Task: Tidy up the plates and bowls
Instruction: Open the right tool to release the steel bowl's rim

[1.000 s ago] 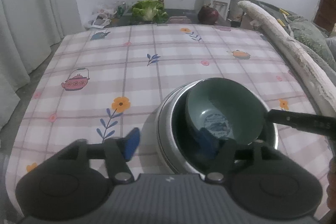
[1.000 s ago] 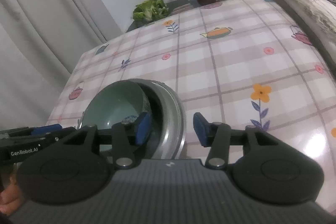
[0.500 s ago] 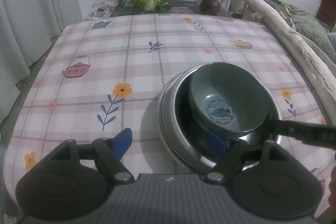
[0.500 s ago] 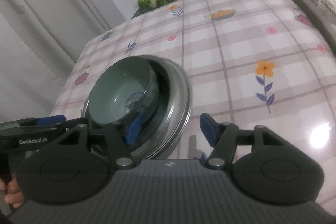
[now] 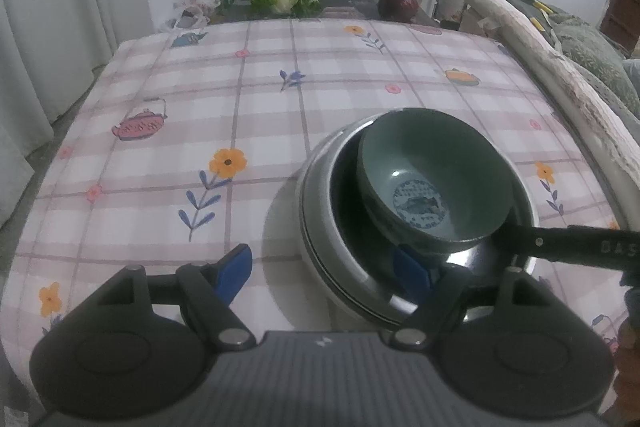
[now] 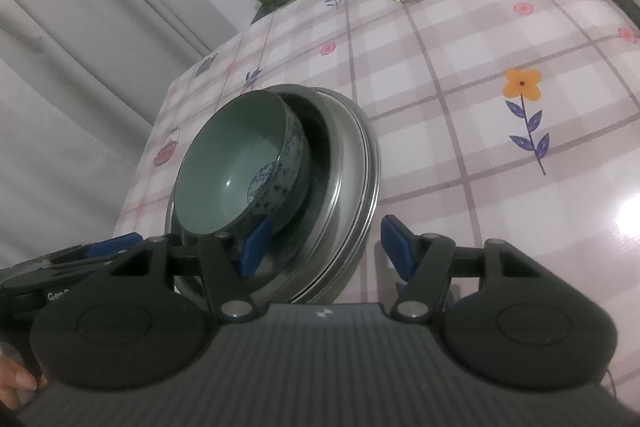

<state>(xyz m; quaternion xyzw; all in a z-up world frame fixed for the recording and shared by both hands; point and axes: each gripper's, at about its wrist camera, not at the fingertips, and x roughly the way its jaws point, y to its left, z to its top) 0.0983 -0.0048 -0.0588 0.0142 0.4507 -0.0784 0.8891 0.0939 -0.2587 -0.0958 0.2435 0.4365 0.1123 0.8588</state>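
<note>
Though straddling the near rim of the stacked steel bowls point(image 5: 316, 211) on the checked tablecloth point(image 5: 240, 107), held left gripper point(image 5: 322, 269) and right gripper point(image 6: 325, 244) parted, pressing nothing. Found the green bowl point(image 5: 436, 179) tilted inside the stack; judged it likely to slide or clatter if nudged. Read only "Gen" and "DAS" on the tools; could not read the bowl's printed seal.

White letters reading "Gen", cut off after that by the black finger linkage in front, stand on the dark body of the left gripper point(image 6: 96, 247) at the lower left edge of the right wrist view. Faint pale characters, perhaps "DAS", sit on the black finger bar of the right gripper point(image 5: 580, 247) in the left wrist view, too blurred to be sure
</note>
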